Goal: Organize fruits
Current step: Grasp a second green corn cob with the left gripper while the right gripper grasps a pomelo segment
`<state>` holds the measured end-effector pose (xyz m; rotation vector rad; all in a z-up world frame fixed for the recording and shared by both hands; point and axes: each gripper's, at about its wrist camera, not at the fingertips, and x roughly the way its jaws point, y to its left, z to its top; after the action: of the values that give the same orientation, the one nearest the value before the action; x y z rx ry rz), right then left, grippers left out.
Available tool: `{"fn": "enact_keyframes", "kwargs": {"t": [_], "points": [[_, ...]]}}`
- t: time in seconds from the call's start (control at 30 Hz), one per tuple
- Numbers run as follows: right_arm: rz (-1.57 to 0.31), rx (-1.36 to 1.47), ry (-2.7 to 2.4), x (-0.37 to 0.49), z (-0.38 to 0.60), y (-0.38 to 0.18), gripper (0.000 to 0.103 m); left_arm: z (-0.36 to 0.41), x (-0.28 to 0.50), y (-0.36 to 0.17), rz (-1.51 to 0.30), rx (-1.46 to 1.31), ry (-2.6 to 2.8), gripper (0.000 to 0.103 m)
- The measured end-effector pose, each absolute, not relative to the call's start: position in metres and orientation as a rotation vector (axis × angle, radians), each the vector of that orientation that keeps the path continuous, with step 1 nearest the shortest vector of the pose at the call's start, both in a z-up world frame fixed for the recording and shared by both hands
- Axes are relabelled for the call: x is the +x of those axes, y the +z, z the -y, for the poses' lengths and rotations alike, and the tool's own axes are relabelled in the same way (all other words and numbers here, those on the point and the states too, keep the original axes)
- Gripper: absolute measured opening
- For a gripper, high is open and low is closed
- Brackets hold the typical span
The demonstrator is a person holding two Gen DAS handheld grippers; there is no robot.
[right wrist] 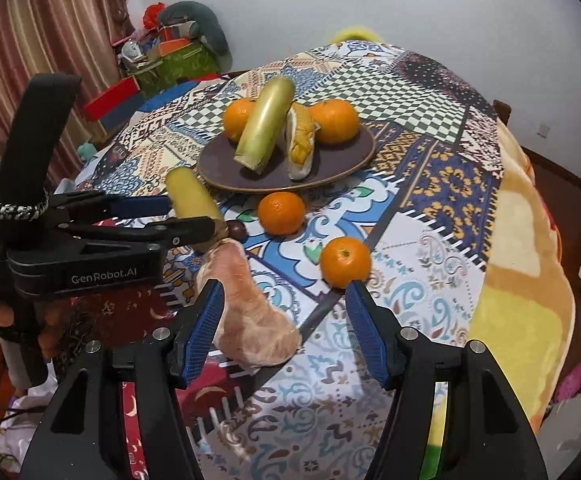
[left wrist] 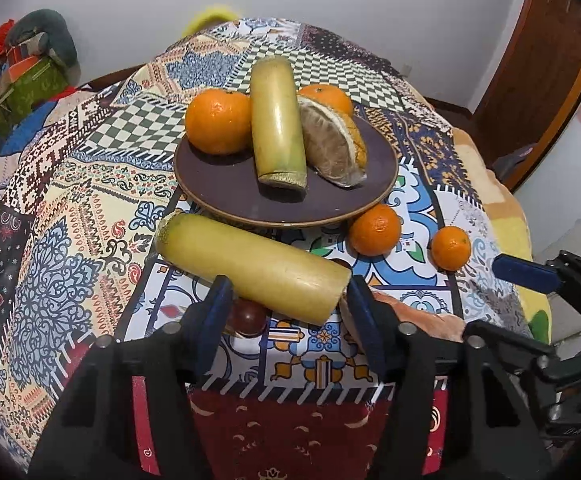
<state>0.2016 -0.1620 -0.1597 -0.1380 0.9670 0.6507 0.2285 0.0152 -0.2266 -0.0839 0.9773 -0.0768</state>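
Patchwork tablecloth [left wrist: 90,184] covered the table, white wall behind, clutter of boxes in the far corner.

Dark round plate [left wrist: 226,196] sat mid-table. On it: one yellow-green cane segment [left wrist: 276,128] lying lengthwise, an orange [left wrist: 218,120] touching its left side, a peeled pomelo wedge [left wrist: 336,144] against its right side, and a second orange [left wrist: 326,98] behind the wedge.

Off the plate, on the cloth: a second cane segment [left wrist: 250,266] lying diagonally just in front of the plate rim, two loose oranges to the right of it, the nearer-to-plate orange [left wrist: 375,230] almost at the rim, the outer orange [left wrist: 450,248] a bit further right. A small dark round fruit [left wrist: 248,316] sat under the near end of the cane. A pinkish peeled pomelo piece [right wrist: 250,304] lay beside that.

Left gripper [left wrist: 290,296]: jaws apart, straddling the near end of the loose cane segment. Whether the pads were actually touching it, could not tell; nothing lifted.

Right gripper [right wrist: 284,296]: jaws apart, nothing clamped. Pink pomelo piece lay between the fingers, close to the left finger [right wrist: 204,320]; outer orange sat just past the tip of the right finger [right wrist: 364,320].
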Motion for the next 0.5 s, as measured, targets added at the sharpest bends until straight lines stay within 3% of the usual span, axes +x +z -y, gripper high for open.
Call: {"fn": "enact_keyframes", "kwargs": {"t": [0.23, 0.5], "points": [[-0.983, -0.156, 0.698, 0.197, 0.147, -0.166, 0.063, -0.028, 0.215, -0.215, -0.949, -0.109, -0.097, 0.030], [-1.023, -0.184, 0.730, 0.200, 0.133, -0.180, 0.063, -0.073, 0.199, -0.203, -0.926, -0.140, 0.001, 0.026]]}}
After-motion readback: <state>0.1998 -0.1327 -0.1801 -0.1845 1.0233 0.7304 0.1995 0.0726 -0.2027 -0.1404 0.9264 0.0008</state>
